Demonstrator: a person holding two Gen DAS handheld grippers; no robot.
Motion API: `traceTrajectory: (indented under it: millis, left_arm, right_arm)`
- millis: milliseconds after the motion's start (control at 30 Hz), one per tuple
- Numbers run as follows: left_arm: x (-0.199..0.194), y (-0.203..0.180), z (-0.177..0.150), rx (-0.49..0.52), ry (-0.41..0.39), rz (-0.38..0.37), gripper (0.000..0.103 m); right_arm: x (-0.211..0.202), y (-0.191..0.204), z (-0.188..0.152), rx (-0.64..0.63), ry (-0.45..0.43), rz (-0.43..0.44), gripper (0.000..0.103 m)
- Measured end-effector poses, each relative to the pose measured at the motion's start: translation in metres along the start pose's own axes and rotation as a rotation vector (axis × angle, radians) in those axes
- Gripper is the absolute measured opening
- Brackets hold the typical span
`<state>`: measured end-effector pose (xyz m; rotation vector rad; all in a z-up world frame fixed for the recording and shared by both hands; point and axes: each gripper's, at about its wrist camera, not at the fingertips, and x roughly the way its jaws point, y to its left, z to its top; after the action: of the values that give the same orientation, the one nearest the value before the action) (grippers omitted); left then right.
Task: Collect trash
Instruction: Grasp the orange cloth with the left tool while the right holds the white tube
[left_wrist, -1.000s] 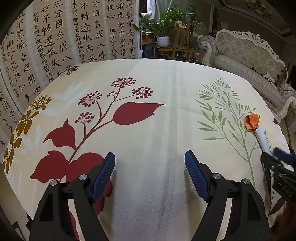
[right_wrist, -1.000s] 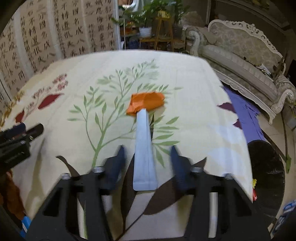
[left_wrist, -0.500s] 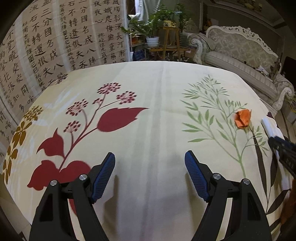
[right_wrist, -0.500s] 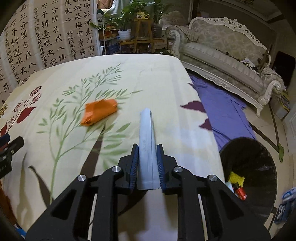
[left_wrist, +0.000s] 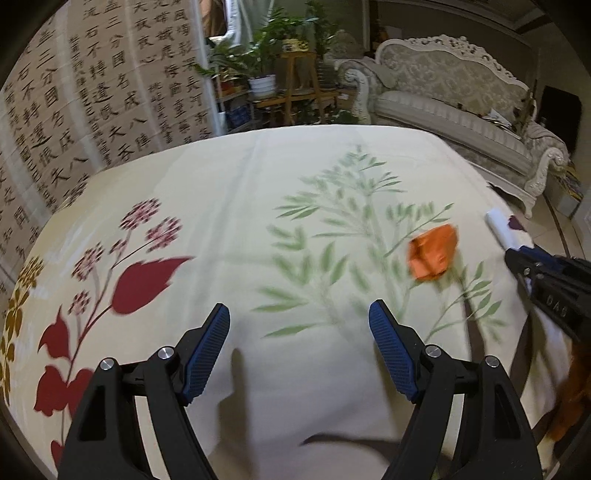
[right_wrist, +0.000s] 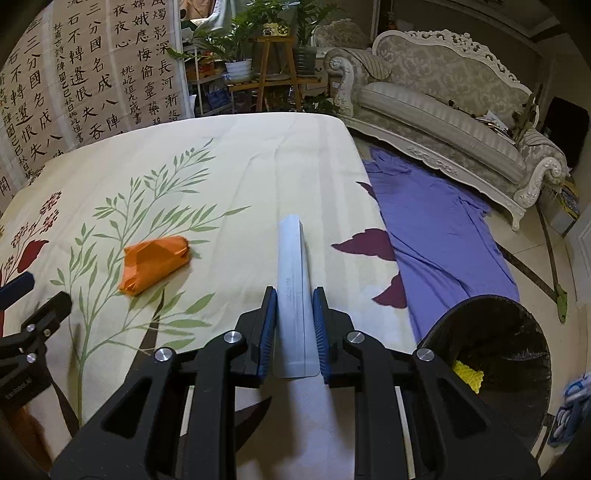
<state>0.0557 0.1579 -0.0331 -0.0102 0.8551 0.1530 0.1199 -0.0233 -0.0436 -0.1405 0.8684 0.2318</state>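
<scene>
While the right gripper (right_wrist: 293, 325) pinches a long pale packet (right_wrist: 291, 280) between its jaws, the packet juts forward above the flowered cloth (right_wrist: 258, 158) on the tabletop; the left gripper (left_wrist: 299, 347) hangs over the cloth with jaws spread and nothing between them; an orange wrapper (right_wrist: 155, 262) lies on the cloth, apart from both; a black bin (right_wrist: 495, 354) stands on the floor just right of the tabletop.

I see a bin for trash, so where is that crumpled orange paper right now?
The orange paper lies on the flowered bedcover, on the printed green sprig. In the right wrist view it is left of the pale packet held by the right gripper.
</scene>
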Motion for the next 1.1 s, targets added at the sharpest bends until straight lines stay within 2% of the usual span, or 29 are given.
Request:
traceTrajectory:
  millis: [333, 1100]
  left_arm:
    - [0.018, -0.044, 0.019, 0.075, 0.002, -0.034, 0.075]
    - [0.02, -0.067, 0.028, 0.121, -0.01, -0.096, 0.078]
  right_arm:
    - [0.003, -0.01, 0.003, 0.015, -0.004, 0.019, 0.02]
    - [0.009, -0.013, 0.01, 0.013, -0.004, 0.03, 0.02]
